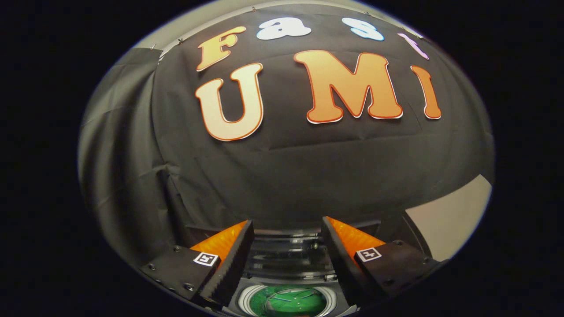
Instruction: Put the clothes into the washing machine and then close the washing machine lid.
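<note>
The gripper [287,226] hangs released, its two fingers spread wide with nothing between them. Below the gap sits the washing machine [288,281], its raised clear plastic lid [288,255] standing just ahead of the fingertips. Nearer, the round white-rimmed drum opening [246,299] holds a green piece of clothing [288,301].

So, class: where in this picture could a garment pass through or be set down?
The gap between the open gripper fingers is free, leading down to the washing machine and its round drum opening. Space narrows toward the finger bases. A pale bare patch borders the black cloth wall.
</note>
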`<state>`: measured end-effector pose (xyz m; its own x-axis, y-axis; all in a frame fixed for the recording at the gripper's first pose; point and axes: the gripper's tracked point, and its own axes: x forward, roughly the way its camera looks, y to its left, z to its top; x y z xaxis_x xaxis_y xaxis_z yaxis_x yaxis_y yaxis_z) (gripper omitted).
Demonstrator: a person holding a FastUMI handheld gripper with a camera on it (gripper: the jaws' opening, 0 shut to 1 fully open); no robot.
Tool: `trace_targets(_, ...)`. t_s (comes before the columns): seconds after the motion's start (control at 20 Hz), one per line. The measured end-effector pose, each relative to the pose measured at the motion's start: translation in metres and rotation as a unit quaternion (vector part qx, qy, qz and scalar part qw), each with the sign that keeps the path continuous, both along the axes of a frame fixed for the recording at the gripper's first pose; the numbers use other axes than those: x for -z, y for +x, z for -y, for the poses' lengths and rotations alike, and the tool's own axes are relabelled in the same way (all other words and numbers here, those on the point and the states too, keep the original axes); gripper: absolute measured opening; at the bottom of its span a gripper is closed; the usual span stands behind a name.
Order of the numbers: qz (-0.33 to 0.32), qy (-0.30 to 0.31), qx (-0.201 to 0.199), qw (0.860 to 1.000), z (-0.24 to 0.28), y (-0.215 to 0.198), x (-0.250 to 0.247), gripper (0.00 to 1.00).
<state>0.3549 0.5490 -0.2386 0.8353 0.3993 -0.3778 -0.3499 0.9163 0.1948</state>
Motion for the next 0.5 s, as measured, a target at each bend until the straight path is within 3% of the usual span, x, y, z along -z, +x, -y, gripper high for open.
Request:
trace_targets(0.25,-0.023,-0.043,0.011,0.999,0.008,0.053,0.032,0.98)
trace_targets(0.5,-0.054,-0.058,0.018,0.997,0.008,0.076,0.061,0.99)
